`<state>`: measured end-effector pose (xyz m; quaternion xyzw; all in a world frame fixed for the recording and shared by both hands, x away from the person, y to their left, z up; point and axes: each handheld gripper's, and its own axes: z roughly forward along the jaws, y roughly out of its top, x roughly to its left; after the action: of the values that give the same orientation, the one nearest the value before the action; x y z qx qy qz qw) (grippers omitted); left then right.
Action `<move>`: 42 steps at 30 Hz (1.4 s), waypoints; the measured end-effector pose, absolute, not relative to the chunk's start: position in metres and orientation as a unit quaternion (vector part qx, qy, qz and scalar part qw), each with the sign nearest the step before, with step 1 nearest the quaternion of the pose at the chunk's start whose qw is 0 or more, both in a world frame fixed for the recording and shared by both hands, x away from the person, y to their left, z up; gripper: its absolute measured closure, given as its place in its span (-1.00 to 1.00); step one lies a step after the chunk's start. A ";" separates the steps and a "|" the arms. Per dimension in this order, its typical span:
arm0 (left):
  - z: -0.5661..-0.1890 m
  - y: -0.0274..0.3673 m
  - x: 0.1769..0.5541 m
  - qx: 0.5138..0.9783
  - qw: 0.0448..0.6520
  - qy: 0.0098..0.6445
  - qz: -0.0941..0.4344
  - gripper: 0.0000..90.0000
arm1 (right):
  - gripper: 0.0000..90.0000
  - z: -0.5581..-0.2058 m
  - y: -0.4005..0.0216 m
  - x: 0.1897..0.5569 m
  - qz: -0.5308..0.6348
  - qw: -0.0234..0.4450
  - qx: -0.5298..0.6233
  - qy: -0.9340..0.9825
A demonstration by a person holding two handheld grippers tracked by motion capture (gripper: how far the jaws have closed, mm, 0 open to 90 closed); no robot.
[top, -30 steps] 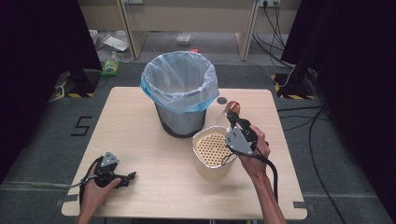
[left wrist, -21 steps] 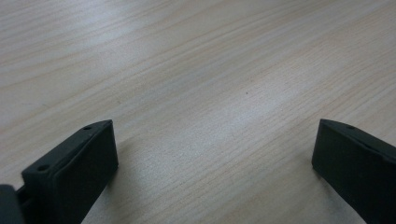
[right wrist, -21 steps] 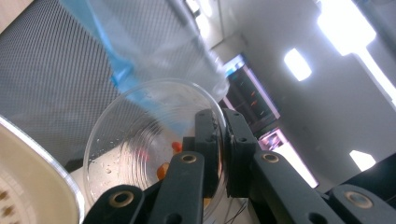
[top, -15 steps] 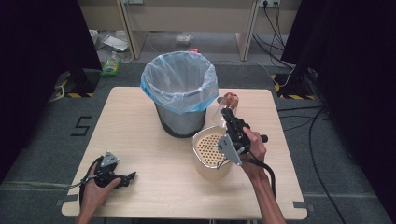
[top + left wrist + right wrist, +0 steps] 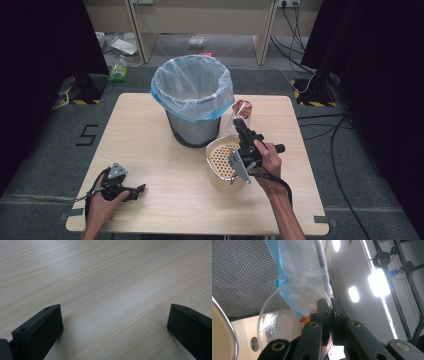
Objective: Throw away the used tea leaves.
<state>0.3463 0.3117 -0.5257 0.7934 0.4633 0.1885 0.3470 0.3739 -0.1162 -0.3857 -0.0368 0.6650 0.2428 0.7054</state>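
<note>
Right gripper (image 5: 242, 123) pinches rim of clear cup (image 5: 239, 113). Cup now lifted higher, tipped, closer to bin (image 5: 194, 100), above strainer (image 5: 221, 160). Left gripper (image 5: 135, 190) has not moved, rests on table (image 5: 150, 135), jaws wide apart, nothing between.

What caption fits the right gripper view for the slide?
Right tongs shut on the rim of a clear plastic cup, beside the mesh bin with its blue liner.

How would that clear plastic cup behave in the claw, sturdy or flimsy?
Probably flimsy: the clear plastic cup looks thin-walled, pinched at its rim by the right claw, so it may flex. It seems light, held tilted beside the bin.
</note>
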 end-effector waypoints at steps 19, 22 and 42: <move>-0.526 0.312 0.346 0.793 0.347 0.463 0.188 -1.00 | 0.94 -0.391 -0.110 0.365 0.238 0.719 -0.069 0.649; -0.526 0.312 0.346 0.793 0.347 0.463 0.188 -1.00 | 0.94 -0.393 -0.108 0.363 0.243 0.721 -0.077 0.644; -0.526 0.312 0.346 0.793 0.348 0.463 0.189 -1.00 | 0.94 -0.383 -0.123 0.374 0.311 0.661 0.037 0.682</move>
<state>0.3462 0.3116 -0.5258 0.7931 0.4629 0.1890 0.3477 0.3736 -0.1234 -0.3832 0.0368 0.6819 0.3110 0.6610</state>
